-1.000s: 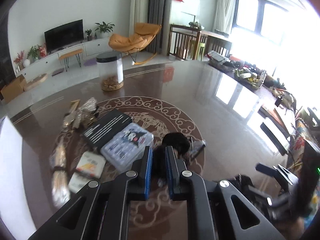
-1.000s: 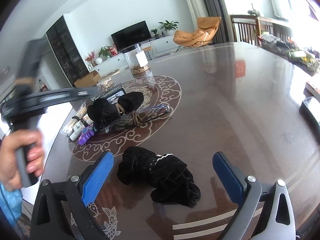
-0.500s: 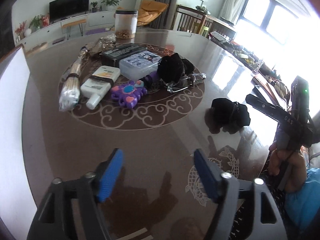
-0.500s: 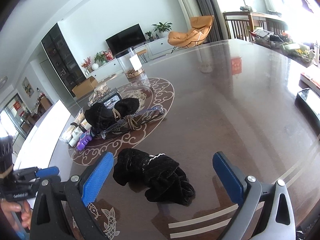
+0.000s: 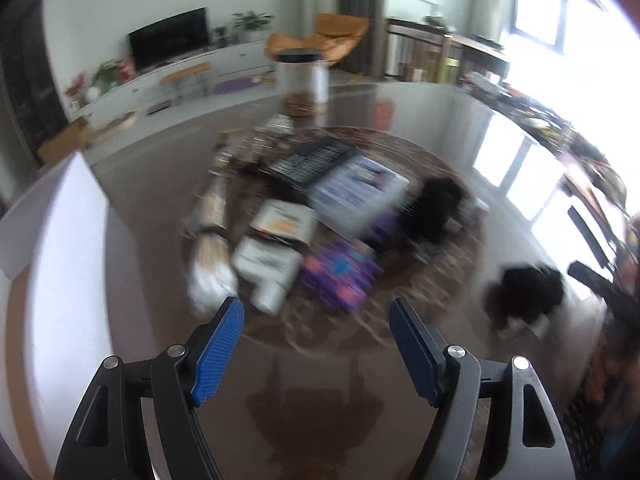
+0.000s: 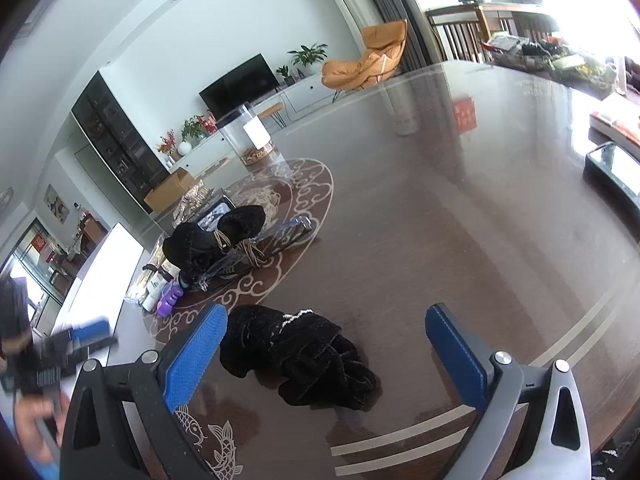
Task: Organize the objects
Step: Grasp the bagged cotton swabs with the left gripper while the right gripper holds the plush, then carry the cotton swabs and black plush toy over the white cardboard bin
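Black cloth (image 6: 296, 354) – between spread right gripper (image 6: 324, 344) jaws

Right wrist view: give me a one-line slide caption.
Open right gripper poised over a crumpled black velvet cloth on the dark glossy table, clutter beyond.

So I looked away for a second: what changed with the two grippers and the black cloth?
The left gripper went from shut to open and drew back from the clutter, holding nothing. The right gripper stayed open over the black cloth, which has not moved.
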Motion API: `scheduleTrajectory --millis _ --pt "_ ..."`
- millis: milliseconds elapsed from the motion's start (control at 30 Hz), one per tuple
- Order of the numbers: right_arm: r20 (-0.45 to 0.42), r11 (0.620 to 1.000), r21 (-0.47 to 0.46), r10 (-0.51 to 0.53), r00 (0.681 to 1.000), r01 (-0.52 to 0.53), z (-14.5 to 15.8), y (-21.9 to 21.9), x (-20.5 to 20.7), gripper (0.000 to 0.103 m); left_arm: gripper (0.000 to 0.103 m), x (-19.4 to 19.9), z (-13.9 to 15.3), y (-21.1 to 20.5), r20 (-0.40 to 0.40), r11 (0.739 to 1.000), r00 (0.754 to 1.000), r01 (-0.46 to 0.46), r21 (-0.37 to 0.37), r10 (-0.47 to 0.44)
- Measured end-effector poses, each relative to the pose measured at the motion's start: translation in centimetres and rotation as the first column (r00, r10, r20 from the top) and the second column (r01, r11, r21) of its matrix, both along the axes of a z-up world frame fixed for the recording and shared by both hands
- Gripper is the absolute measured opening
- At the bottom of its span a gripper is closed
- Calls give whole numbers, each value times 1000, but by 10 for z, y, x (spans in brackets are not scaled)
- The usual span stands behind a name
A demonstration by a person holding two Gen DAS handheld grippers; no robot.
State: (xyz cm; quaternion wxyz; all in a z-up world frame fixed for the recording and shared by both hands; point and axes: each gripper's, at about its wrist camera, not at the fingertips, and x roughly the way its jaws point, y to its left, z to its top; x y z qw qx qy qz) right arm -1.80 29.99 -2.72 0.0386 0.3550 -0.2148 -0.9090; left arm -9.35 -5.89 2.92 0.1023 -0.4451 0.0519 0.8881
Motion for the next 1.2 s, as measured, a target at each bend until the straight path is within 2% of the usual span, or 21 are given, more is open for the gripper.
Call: scheduleTrajectory --millis 100,233,333,433,467,500,600,700,767,833,900,967,1000,1033,1067,1100,1167,1200 --pt "-10 1000 8 7 1000 -7 2 -3 1 100 74 -51 -5 -24 88 994 991 -105 38 101" --pt "-9 1000 8 16 1000 -16 3 -4 0 100 74 -105 -24 -46 155 980 968 -199 -6 198" --pt "-14 1000 5 15 1000 -15 3 -3 1 100 75 -123 -46 -56 214 972 949 -232 -17 231" --pt "-23 1000 -13 2 1000 -2 5 2 3 100 73 -123 -57 -67 237 962 939 -269 45 251" --pt "-24 1000 -21 -3 1000 3 4 3 3 100 47 -120 -57 -71 227 959 940 -276 64 255" --pt "-24 999 -31 -12 1000 11 4 6 3 100 28 -115 -58 -73 210 958 943 -278 68 258" --pt "-31 996 -72 -49 998 46 5 17 6 100 29 -91 -62 -74 177 960 950 -273 70 257" --pt "-16 987 -146 -75 997 72 4 29 9 100 29 -42 -61 -73 153 943 945 -307 124 288" --pt "56 973 -210 -84 995 94 -1 32 4 100 29 -5 -61 -62 126 942 947 -312 126 297" --pt "116 966 -249 -38 993 66 -3 21 -6 100 29 33 -65 -56 98 943 952 -302 140 290" --pt "151 985 -174 6 989 21 2 6 -17 100 29 62 -67 -49 87 955 962 -267 130 258" --pt "119 996 -22 86 989 -84 16 -9 -28 100 29 79 -66 -46 104 965 972 -223 141 209" --pt "129 985 58 157 979 -165 20 -19 -35 100 29 85 -65 -44 110 969 976 -204 142 189" --pt "186 944 138 271 944 -298 19 -32 -46 100 29 88 -63 -42 110 971 978 -192 144 177" --pt "233 903 183 343 910 -388 16 -42 -50 100 29 94 -63 -43 106 972 980 -181 151 167" --pt "288 840 241 417 862 -487 11 -55 -53 100 29 100 -62 -42 100 972 982 -177 157 163" --pt "338 758 313 474 813 -572 4 -71 -50 100 29 102 -61 -42 86 972 983 -172 163 160" --pt "351 731 320 500 792 -603 1 -77 -47 99 29 105 -61 -41 78 972 985 -168 165 157"
